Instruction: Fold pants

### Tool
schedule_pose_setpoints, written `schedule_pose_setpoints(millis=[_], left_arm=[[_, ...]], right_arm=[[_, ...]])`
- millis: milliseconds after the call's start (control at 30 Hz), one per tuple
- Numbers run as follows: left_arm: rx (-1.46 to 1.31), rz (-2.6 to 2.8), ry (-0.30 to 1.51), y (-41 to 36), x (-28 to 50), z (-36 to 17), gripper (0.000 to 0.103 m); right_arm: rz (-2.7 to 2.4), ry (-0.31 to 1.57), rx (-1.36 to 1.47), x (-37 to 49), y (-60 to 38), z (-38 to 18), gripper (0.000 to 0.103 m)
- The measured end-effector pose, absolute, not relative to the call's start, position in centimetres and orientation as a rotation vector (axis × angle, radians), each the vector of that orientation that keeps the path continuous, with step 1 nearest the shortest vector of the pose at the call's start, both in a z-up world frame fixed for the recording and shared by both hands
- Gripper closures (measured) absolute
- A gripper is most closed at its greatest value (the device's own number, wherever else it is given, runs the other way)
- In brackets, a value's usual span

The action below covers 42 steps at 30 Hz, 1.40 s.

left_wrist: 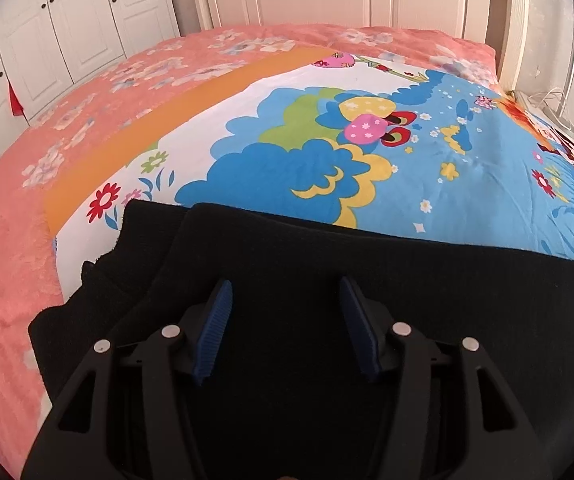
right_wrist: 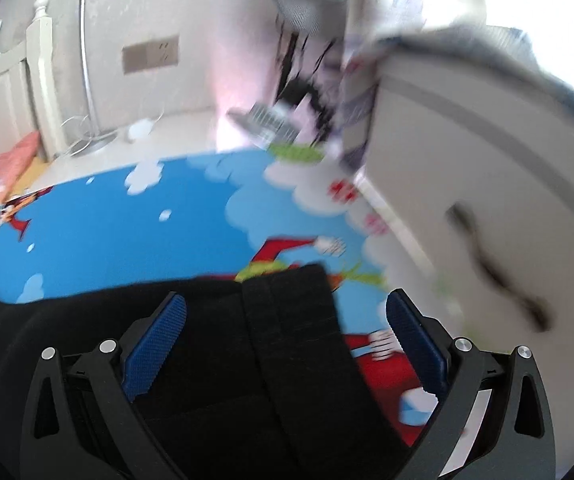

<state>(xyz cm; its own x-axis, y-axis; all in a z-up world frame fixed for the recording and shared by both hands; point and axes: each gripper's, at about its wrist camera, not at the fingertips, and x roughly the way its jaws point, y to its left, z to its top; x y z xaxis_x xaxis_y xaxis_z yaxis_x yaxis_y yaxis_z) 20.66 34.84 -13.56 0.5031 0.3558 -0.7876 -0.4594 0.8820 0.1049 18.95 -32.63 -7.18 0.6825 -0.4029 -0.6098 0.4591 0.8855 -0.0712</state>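
The black pants (left_wrist: 287,264) lie flat along the near edge of the bed, on its cartoon sheet (left_wrist: 467,184); expect soft, limp, light knit, so take it at the doubled band (right_wrist: 287,312) or an outer edge. Your left gripper (left_wrist: 285,320) and right gripper (right_wrist: 287,332) hover with fingers spread, holding nothing; wardrobe (left_wrist: 67,20) stands far left

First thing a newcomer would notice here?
The black pants lie spread low across the loud cartoon bedsheet, with a pink floral blanket at its left edge. Both tongs, left and right, stand open over the dark cloth; the right view is motion-blurred.
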Motion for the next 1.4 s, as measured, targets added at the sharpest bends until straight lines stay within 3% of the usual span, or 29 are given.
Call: schedule_pose_setpoints(millis=[233, 500, 600, 700, 1000, 1233, 1400], left_arm=[[-0.119, 0.498, 0.907, 34.7, 20.5, -13.5, 0.046], [-0.133, 0.529, 0.868, 34.7, 19.7, -13.3, 0.045], [-0.114, 0.678, 0.865, 33.7, 17.8, -12.1, 0.046], [-0.208, 0.724, 0.845, 33.0, 14.8, -11.2, 0.026], [-0.348, 0.74, 0.826, 31.6, 10.3, -12.5, 0.026], [-0.392, 0.762, 0.807, 31.5, 9.5, -13.0, 0.026], [-0.407, 0.751, 0.807, 31.6, 9.2, -13.1, 0.026]], right_arm=[[0.111, 0.644, -0.042, 19.1, -12.3, -3.2, 0.007], [0.506, 0.909, -0.153, 20.9, 9.0, -9.3, 0.007], [0.456, 1.006, -0.231, 21.7, 11.3, -12.0, 0.007], [0.446, 0.974, -0.279, 20.7, 11.6, -12.9, 0.004], [0.45, 0.981, -0.305, 20.3, 12.0, -12.5, 0.004], [0.658, 0.879, -0.337, 19.2, 16.8, -9.8, 0.004], [0.61, 0.927, -0.402, 21.0, 19.2, -11.3, 0.004]])
